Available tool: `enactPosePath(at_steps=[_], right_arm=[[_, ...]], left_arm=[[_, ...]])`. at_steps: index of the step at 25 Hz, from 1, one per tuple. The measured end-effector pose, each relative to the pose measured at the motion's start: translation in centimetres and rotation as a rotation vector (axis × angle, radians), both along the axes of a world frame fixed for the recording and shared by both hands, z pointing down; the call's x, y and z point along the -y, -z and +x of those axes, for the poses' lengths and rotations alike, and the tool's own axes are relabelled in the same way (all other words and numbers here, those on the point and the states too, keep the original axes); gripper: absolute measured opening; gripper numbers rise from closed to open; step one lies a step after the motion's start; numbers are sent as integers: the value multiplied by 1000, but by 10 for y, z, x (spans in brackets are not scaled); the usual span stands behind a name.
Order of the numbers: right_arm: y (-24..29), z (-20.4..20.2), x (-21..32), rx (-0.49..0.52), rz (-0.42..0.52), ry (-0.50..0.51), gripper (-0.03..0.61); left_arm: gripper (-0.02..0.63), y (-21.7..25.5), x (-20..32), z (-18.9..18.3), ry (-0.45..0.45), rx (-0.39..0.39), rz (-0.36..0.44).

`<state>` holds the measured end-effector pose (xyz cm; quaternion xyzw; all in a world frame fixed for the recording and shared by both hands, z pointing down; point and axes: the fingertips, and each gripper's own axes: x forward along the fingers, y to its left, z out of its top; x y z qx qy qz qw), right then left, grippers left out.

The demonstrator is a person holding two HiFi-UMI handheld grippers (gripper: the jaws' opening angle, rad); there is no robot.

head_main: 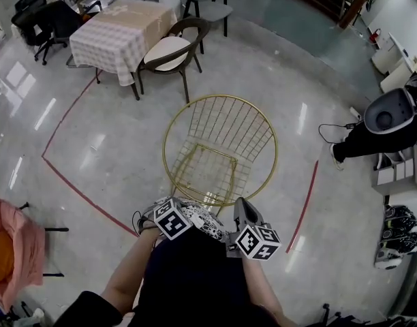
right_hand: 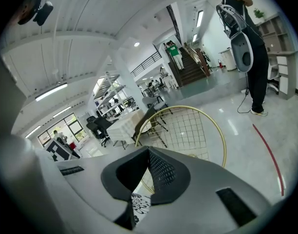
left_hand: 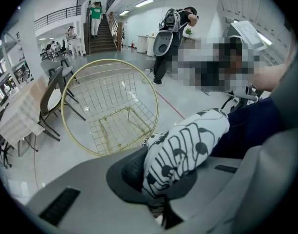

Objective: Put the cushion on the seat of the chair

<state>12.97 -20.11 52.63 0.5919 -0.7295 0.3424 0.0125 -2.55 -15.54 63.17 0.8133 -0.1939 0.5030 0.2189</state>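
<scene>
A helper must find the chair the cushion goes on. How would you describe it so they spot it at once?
On the grey floor, in front of the table with the checked cloth and between two red tape lines, stands the chair. Unlike the dark-framed chair at the table, it is bare gold wire with a round back.

Left gripper (left_hand: 158, 179) pitched steeply down, jaws clamped on the cushion (left_hand: 188, 140). Right gripper (right_hand: 149, 152) pitched slightly down, jaw tips together.

dark navy clothing (head_main: 195, 278), forearms uncovered. left gripper (left_hand: 149, 172) and right gripper (right_hand: 148, 155): grey shells, black-and-white marker cubes (head_main: 171, 218), dark dimpled pads (right_hand: 161, 172).
</scene>
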Motion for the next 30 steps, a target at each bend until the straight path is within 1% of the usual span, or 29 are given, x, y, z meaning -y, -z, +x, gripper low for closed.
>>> enactPosePath(at_steps=[4, 11, 15, 24, 30], right_arm=[[-1, 6, 13, -7, -3, 28, 15], [-6, 15, 30, 11, -16, 38, 15], [-14, 18, 37, 11, -37, 59, 15], [-26, 21, 67, 4, -50, 88, 15], [-32, 23, 87, -3, -48, 99, 15]], left_arm=[[28, -15, 16, 8, -11, 32, -22], [28, -38, 39, 19, -11, 55, -47], [28, -48, 53, 26, 12, 38, -69], [28, -61, 99, 34, 9, 43, -69], [28, -70, 139, 38, 41, 32, -73]])
